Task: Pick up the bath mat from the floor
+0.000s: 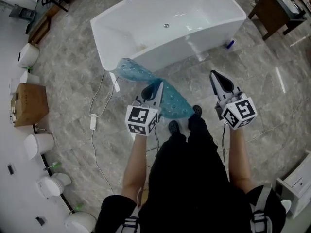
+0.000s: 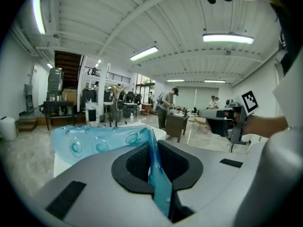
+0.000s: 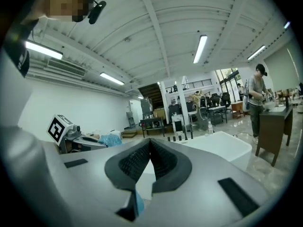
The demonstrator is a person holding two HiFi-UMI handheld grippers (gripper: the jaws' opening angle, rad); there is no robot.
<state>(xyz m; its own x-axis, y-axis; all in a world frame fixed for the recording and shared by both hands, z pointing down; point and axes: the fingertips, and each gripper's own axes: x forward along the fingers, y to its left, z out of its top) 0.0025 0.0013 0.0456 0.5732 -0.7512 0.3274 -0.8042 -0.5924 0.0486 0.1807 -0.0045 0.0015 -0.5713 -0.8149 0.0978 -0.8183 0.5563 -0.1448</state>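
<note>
The translucent blue bath mat (image 1: pixel 167 97) with suction cups hangs off the floor, stretching from the bathtub's (image 1: pixel 194 45) near-left corner down towards my feet. My left gripper (image 1: pixel 156 88) is shut on its upper edge. In the left gripper view the mat (image 2: pixel 97 141) runs between the closed pads (image 2: pixel 138 162) and spreads away to the left of that gripper (image 2: pixel 151 144). My right gripper (image 1: pixel 219 78) is held up to the right of the mat, apart from it. Seen from its own camera, the right gripper (image 3: pixel 149 144) has its jaws shut tip to tip, with nothing visibly pinched.
A cardboard box (image 1: pixel 29 103) and several white toilets (image 1: pixel 40 144) line the left wall. A white cable with an adapter (image 1: pixel 92 122) lies on the marble floor. A wooden desk (image 1: pixel 277 11) stands at the top right, a white cabinet (image 1: pixel 297 178) at the lower right.
</note>
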